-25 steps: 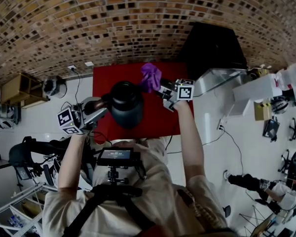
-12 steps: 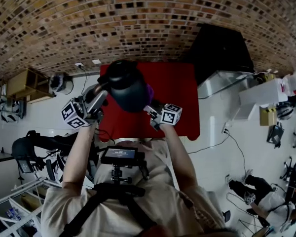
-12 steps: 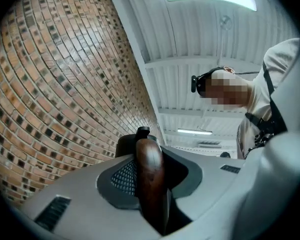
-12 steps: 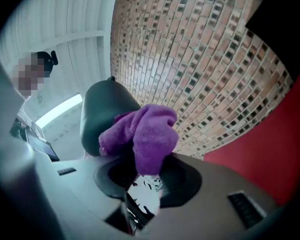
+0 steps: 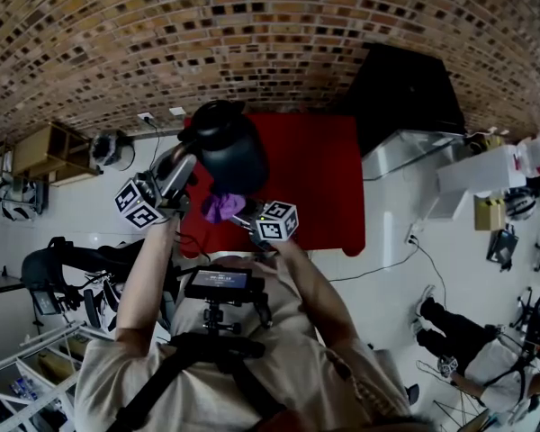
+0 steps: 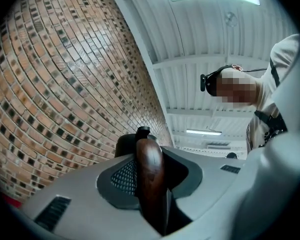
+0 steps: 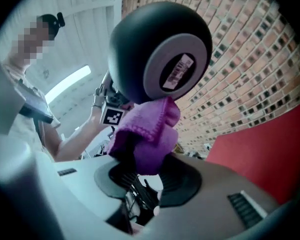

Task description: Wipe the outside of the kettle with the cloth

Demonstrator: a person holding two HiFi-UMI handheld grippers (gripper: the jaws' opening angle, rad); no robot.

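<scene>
Leftmost, my left gripper [image 5: 182, 167] points away from me toward the far brick wall [image 5: 252, 34]. Its fingers [image 6: 85, 199] are pressed together on the brown wooden handle [image 6: 149, 176], which fills the narrow gap between the two meshed pads.

Just right of that grip, the kettle [image 5: 225, 147] hangs in the air, carried by its handle alone. It is a dark, rounded body that sits above the far left part of the red desk [image 5: 319, 169] and touches nothing below it. From the left gripper view only the top of the body shows, beyond the handle. From the right gripper view the kettle is tilted so that its pale round base [image 7: 177, 66] faces the camera, and a small printed label [image 7: 178, 70] sits at the middle of that base.

On the near side of the kettle lies the purple cloth [image 5: 220, 208], bunched into a soft wad. In the right gripper view its upper fold lies against the lower rim of the base, as far as that view shows.

Next to the right, my right gripper [image 5: 238, 212] points left and away, toward the kettle. Its fingers [image 7: 225, 194] are pinching the cloth, whose lower end is tucked between the dark pads while the rest bulges out past the tips.

Rightmost, the bare red desk runs on to the black block [image 5: 400, 88] at its far right corner.
</scene>
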